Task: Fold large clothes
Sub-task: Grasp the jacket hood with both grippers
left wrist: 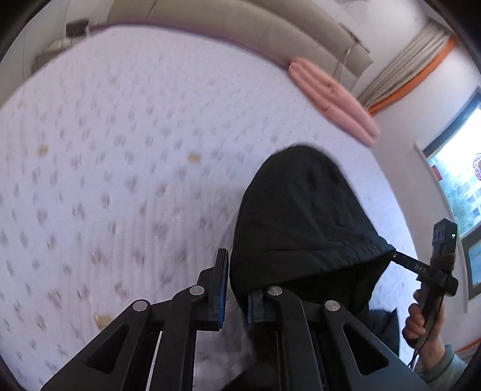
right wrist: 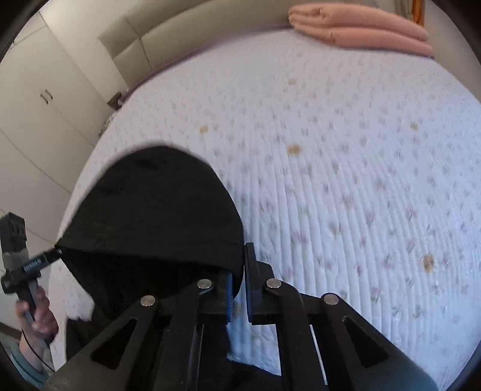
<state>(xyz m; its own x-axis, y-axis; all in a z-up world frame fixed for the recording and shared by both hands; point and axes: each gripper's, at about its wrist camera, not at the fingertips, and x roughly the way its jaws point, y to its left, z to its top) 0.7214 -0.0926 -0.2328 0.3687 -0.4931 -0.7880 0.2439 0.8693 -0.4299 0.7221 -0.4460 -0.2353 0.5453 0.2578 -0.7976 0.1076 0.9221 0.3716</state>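
1. A black garment [left wrist: 300,222] hangs between the two claws above a bed [left wrist: 120,150], and its far part drapes forward like a rounded hood.
2. The left claw [left wrist: 234,294] looks a little apart at the tips in its own view, but the dark cloth covers its right finger, so I think it pinches the garment's edge there; the picture is blurred.
3. The right claw [right wrist: 239,288] stands the same way in its own view: the cloth wraps over its left finger, and a narrow gap shows between the blue pads [right wrist: 230,297].
4. In the left wrist view, the other claw reaches the right corner of the garment's band, and a hand [left wrist: 421,324] holds its handle low at the right.
5. In the right wrist view, the opposite claw meets the left corner of the cloth, and a hand [right wrist: 39,315] grips it at the lower left.
6. The bed carries a white quilted cover with small flowers and some brown spots.
7. A folded pink blanket [right wrist: 360,27] lies at the far edge of the bed, well apart from the garment.
8. A beige headboard [left wrist: 240,27] stands behind the bed.
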